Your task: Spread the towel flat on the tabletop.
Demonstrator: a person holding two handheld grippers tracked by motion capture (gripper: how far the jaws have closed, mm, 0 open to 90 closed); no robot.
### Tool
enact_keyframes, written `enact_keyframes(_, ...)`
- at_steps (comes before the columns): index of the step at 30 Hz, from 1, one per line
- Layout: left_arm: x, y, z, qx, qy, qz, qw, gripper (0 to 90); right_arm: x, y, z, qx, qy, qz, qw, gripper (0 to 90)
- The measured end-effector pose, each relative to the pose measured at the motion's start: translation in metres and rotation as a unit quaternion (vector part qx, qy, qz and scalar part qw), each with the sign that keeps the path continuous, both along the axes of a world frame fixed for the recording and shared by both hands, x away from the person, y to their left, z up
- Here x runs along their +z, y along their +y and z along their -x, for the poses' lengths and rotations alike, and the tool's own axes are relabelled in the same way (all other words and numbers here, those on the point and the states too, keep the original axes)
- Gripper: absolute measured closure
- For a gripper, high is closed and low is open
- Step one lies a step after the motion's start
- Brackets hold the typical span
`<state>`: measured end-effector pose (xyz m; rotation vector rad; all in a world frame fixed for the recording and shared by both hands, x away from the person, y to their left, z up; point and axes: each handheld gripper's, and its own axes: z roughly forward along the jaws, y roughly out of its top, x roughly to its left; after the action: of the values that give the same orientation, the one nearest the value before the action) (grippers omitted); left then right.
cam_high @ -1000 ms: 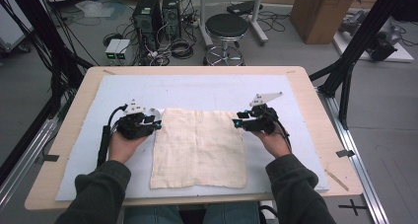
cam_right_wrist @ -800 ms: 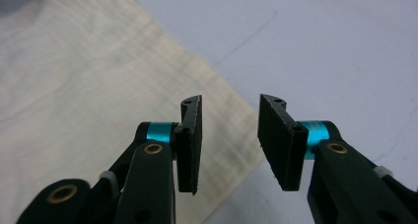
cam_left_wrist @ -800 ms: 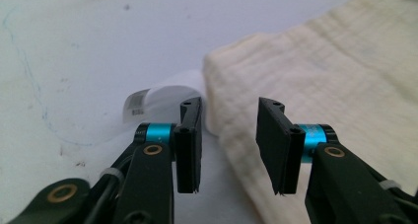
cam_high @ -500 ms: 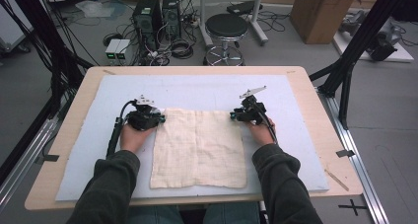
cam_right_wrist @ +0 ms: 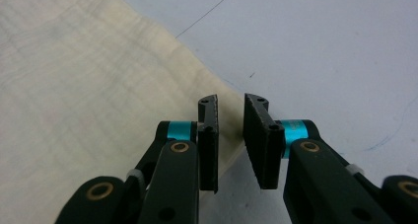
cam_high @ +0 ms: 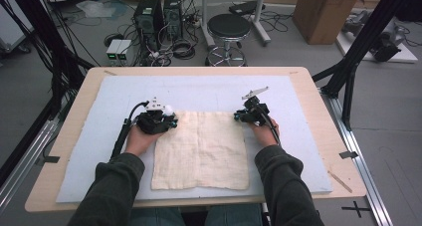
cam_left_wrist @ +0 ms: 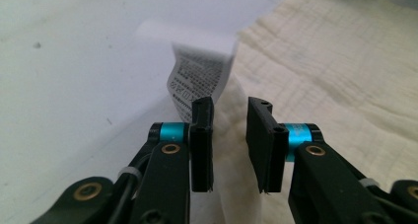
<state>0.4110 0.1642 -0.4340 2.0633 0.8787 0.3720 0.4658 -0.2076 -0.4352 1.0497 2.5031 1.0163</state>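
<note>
The step in hand looks like the pick-up of the two far corners of the cream, square, crinkled cotton cloth [cam_high: 201, 149], probably to fold or lift it; neither corner is raised yet.

The cloth lies flat on the pale blue-grey foam mat [cam_high: 99, 151] that covers the light wooden table [cam_high: 318, 116], near the person's edge and about midway across. The left claw [cam_high: 171, 120] sits at the cloth's 10 o'clock corner. In the left gripper view its jaws have just been opening a little and stand slightly apart, with a bunched ridge of the cloth [cam_left_wrist: 229, 115] rising between them; whether the pads press on it I cannot tell for sure, though a gap shows on the right-hand side. The white printed care label [cam_left_wrist: 199, 71] stands up just past the tips at 12 o'clock.

The right claw [cam_high: 240, 117] sits at the cloth's 2 o'clock corner. In the right gripper view its jaws have just been closing but are narrowly apart, the cloth's edge [cam_right_wrist: 224, 105] running under the left jaw and bare mat showing in the gap.

Next, both claws likely need to close fully on the fabric, the right one first nudging toward 9 o'clock to catch more cloth.
</note>
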Motion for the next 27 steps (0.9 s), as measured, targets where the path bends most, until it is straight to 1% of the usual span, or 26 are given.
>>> enact_keyframes(1, -0.002, 0.0, -0.001, 0.005, 0.003, -0.009, 0.9999, 74.2, 0.0, -0.001, 0.0, 0.002, -0.002, 0.0, 1.0, 76.3)
enact_keyframes(2, -0.004, -0.001, -0.002, 0.017, 0.006, -0.016, 0.9997, 74.5, 0.0, -0.001, -0.001, 0.001, -0.002, 0.001, 1.0, 76.3)
enact_keyframes(3, -0.006, -0.001, -0.003, 0.026, 0.012, -0.018, 0.9994, 73.9, 0.0, -0.001, -0.001, 0.0, 0.001, -0.004, 1.0, 75.9)
enact_keyframes(4, -0.007, -0.002, -0.004, 0.031, 0.012, -0.017, 0.9993, 71.3, -0.001, -0.001, -0.001, 0.001, 0.0, -0.003, 1.0, 76.0)
enact_keyframes(5, -0.007, -0.002, -0.004, 0.032, 0.011, -0.021, 0.9992, 72.7, 0.0, 0.0, 0.0, -0.001, 0.001, -0.001, 1.0, 76.4)
enact_keyframes(6, -0.007, -0.003, -0.004, 0.035, 0.008, -0.022, 0.9991, 78.4, -0.001, 0.0, -0.001, 0.001, -0.004, 0.002, 1.0, 77.7)
enact_keyframes(7, -0.007, -0.004, -0.004, 0.037, 0.004, -0.029, 0.9989, 84.4, -0.001, 0.0, -0.001, 0.001, -0.006, 0.006, 1.0, 80.5)
enact_keyframes(8, -0.006, -0.005, -0.003, 0.043, -0.001, -0.041, 0.9983, 87.2, 0.0, 0.0, -0.001, 0.001, -0.003, 0.004, 1.0, 84.3)
enact_keyframes(9, -0.005, -0.006, -0.003, 0.058, -0.012, -0.063, 0.9962, 87.8, -0.001, -0.001, -0.001, 0.002, 0.001, 0.0, 1.0, 85.6)
enact_keyframes(10, -0.004, -0.004, -0.003, 0.068, -0.017, -0.072, 0.9949, 88.0, -0.001, -0.001, -0.001, 0.004, 0.001, 0.0, 1.0, 85.8)
enact_keyframes(11, -0.003, -0.002, -0.003, 0.084, -0.018, -0.072, 0.9937, 88.0, -0.001, -0.001, -0.001, 0.003, 0.001, 0.0, 1.0, 85.8)
enact_keyframes(12, -0.002, 0.002, -0.004, 0.092, -0.019, -0.072, 0.993, 87.9, 0.0, -0.001, -0.001, 0.003, 0.002, 0.001, 1.0, 85.8)
enact_keyframes(13, -0.001, 0.005, -0.004, 0.095, -0.019, -0.066, 0.9931, 86.2, 0.0, -0.001, -0.001, 0.004, 0.001, 0.002, 1.0, 85.9)
enact_keyframes(15, 0.002, 0.009, -0.004, 0.107, -0.02, -0.057, 0.9924, 75.3, 0.0, -0.002, -0.001, 0.003, 0.0, 0.005, 1.0, 87.5)
enact_keyframes(16, 0.003, 0.011, -0.005, 0.112, -0.019, -0.049, 0.9923, 72.8, 0.0, -0.003, -0.001, 0.001, 0.001, 0.006, 1.0, 87.8)
enact_keyframes(17, 0.004, 0.013, -0.005, 0.113, -0.018, -0.048, 0.9922, 72.7, 0.001, -0.005, -0.001, -0.002, -0.001, 0.013, 0.9999, 88.0)
enact_keyframes(19, 0.003, 0.015, -0.006, 0.124, -0.021, -0.048, 0.9909, 70.4, 0.003, -0.008, -0.001, -0.012, -0.005, 0.023, 0.9996, 88.1)
enact_keyframes(20, 0.003, 0.016, -0.007, 0.127, -0.018, -0.041, 0.9909, 69.7, 0.004, -0.01, -0.001, -0.014, -0.006, 0.025, 0.9996, 88.0)
enact_keyframes(21, 0.002, 0.017, -0.009, 0.13, -0.014, -0.038, 0.9908, 69.7, 0.005, -0.012, -0.001, -0.018, -0.007, 0.021, 0.9996, 87.8)
enact_keyframes(22, 0.0, 0.017, -0.01, 0.133, -0.012, -0.035, 0.9904, 69.7, 0.005, -0.014, -0.001, -0.017, -0.007, 0.011, 0.9998, 87.1)
enact_keyframes(23, -0.001, 0.017, -0.011, 0.136, -0.01, -0.035, 0.9901, 69.4, 0.006, -0.014, -0.001, -0.018, -0.011, 0.01, 0.9997, 84.8)
enact_keyframes(24, -0.003, 0.017, -0.012, 0.135, -0.008, -0.032, 0.9902, 67.4, 0.006, -0.015, -0.001, -0.022, -0.014, 0.009, 0.9996, 77.3)
enact_keyframes(25, -0.004, 0.016, -0.014, 0.135, -0.004, -0.027, 0.9904, 66.7, 0.006, -0.016, -0.002, -0.03, -0.016, 0.004, 0.9994, 72.0)
enact_keyframes(26, -0.006, 0.016, -0.014, 0.137, 0.0, -0.026, 0.9903, 65.5, 0.004, -0.016, -0.003, -0.03, -0.01, -0.003, 0.9995, 71.6)
enact_keyframes(27, -0.008, 0.015, -0.016, 0.138, 0.002, -0.021, 0.9902, 64.3, 0.002, -0.015, -0.004, -0.031, -0.003, 0.001, 0.9995, 71.1)
